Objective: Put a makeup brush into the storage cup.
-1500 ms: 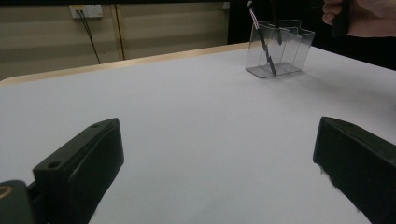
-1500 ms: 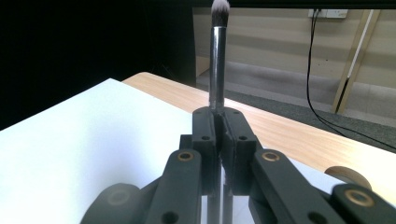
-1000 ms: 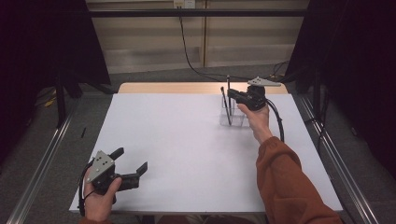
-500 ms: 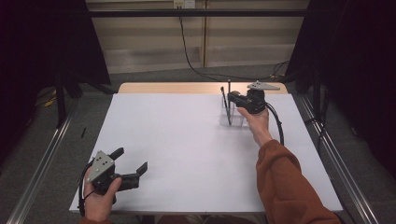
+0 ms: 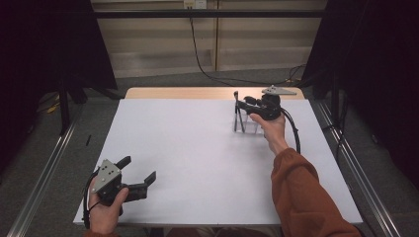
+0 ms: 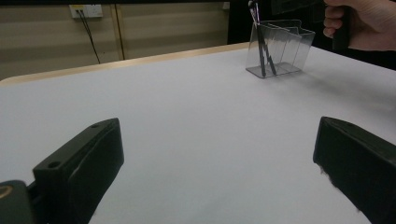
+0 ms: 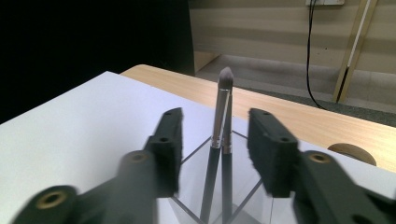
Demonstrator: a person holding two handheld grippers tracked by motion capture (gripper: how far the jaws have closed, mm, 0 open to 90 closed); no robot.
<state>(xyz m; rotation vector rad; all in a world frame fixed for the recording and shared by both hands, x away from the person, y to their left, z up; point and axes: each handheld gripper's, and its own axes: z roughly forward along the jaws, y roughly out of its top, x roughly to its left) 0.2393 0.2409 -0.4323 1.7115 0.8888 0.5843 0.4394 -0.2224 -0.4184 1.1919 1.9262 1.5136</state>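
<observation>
Though leaning, brushes bristles-up in holder.

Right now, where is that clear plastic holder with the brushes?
The clear holder stands at the table's far right in the high view, just below the right gripper, whose open jaws flank the brushes.

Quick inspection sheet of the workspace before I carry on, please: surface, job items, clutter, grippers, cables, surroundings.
Surface: white table top, wooden strip at far edge.
Job's things: clear holder far right; two brushes upright in it.
Clutter: nothing seen.
Grippers: left gripper open, low at near left corner; right gripper open, its jaws either side of the brushes, not touching.
Cables: black cable trailing from right gripper; another down the back wall.
Surroundings: dark curtains, grey floor.
</observation>
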